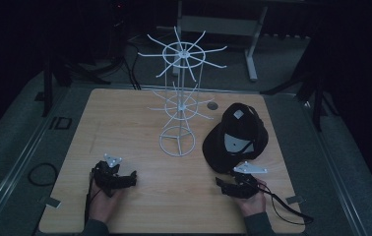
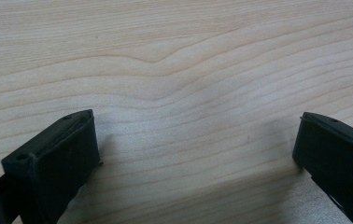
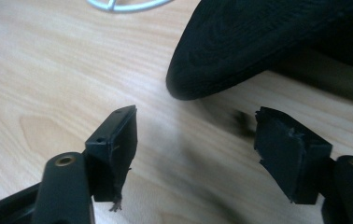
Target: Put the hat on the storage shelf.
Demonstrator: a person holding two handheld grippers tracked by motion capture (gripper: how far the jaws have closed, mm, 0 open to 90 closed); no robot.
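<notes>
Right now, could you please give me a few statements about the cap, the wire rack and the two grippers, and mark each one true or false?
1. The black cap lies on the wooden table. True.
2. The cap hangs from an arm of the white wire rack. False: it lies on the table to the right of the rack's base.
3. The left gripper is open with bare wood between its jaws. True.
4. The right gripper is shut on the cap's brim. False: it is open, and the brim lies ahead of its jaws.
5. The rack lies tipped over. False: it stands upright.
</notes>
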